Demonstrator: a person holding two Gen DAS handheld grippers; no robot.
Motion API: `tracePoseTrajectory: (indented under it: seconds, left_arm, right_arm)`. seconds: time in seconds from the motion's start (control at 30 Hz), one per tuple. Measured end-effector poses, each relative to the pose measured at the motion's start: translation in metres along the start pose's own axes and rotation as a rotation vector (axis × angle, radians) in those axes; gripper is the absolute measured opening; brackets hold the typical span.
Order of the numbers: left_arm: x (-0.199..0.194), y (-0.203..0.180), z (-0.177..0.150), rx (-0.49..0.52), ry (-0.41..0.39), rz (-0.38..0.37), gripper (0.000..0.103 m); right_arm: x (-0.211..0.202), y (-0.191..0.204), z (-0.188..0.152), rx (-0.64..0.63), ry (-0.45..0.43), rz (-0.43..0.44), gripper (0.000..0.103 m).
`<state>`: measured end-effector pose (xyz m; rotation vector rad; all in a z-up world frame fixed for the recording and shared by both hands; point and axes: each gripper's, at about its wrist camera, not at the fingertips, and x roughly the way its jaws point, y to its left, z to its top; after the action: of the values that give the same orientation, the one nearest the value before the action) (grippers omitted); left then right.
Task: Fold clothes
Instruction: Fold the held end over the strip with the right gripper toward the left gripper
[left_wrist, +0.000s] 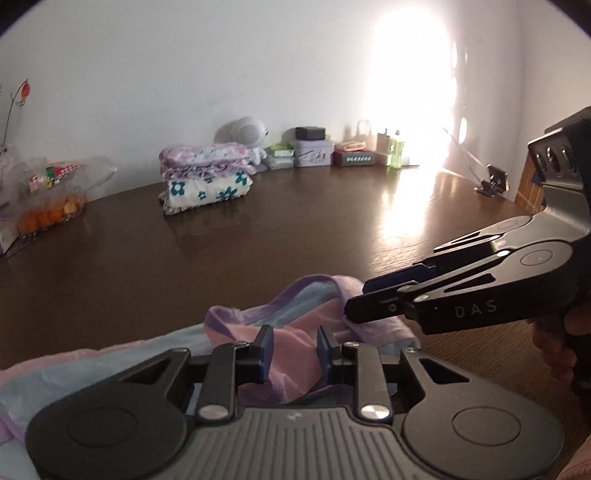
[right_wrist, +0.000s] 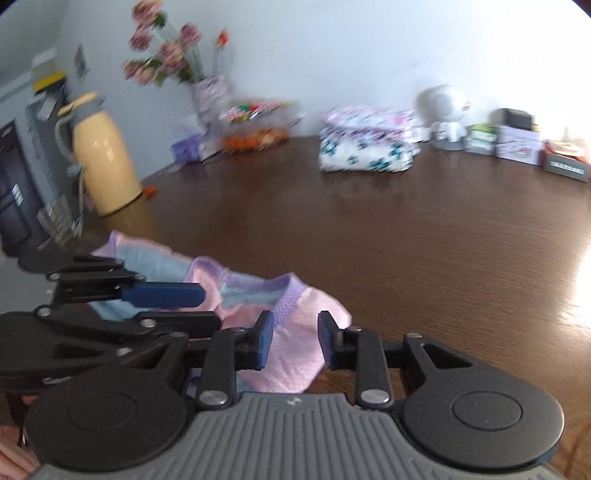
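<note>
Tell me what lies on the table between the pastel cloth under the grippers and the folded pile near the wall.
Nothing: only bare brown table separates the cloth from the pile. Both wrist views show it.

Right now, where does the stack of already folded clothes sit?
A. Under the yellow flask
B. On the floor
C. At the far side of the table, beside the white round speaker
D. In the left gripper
C: the folded stack rests on the brown table near the wall, next to the white round speaker.
</note>
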<state>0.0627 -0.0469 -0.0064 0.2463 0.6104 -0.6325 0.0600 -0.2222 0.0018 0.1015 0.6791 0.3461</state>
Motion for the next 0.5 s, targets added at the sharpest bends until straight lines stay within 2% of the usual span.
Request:
tracePoseTrajectory:
  seconds: [0.03,0.13,0.3,0.33,0.4,0.43,0.5]
  left_arm:
    - [0.001,0.003,-0.004,-0.012,0.01,0.01,0.024]
    - [0.0,0.013,-0.012,-0.051,0.028,0.023,0.025]
    - [0.0,0.019,-0.013,-0.07,0.028,0.022,0.025]
    - [-0.003,0.018,-0.011,-0.064,0.022,0.021,0.027]
    - [-0.009,0.015,-0.006,-0.05,-0.007,0.021,0.034]
    - [-0.013,0.014,-0.003,-0.043,-0.022,0.021,0.036]
    - [-0.02,0.009,0.004,-0.025,-0.054,0.017,0.037]
  right_arm:
    - [0.005,0.002,0.0,-0.013,0.014,0.017,0.024]
    - [0.013,0.009,-0.003,-0.049,0.048,0.06,0.024]
    - [0.015,0.011,-0.003,-0.054,0.05,0.071,0.025]
    - [0.011,0.007,-0.002,-0.03,0.04,0.075,0.029]
    - [-0.001,-0.002,0.002,0.023,0.0,0.081,0.047]
    - [-0.008,-0.007,0.003,0.046,-0.025,0.077,0.063]
    - [-0.024,-0.017,0.005,0.087,-0.072,0.054,0.079]
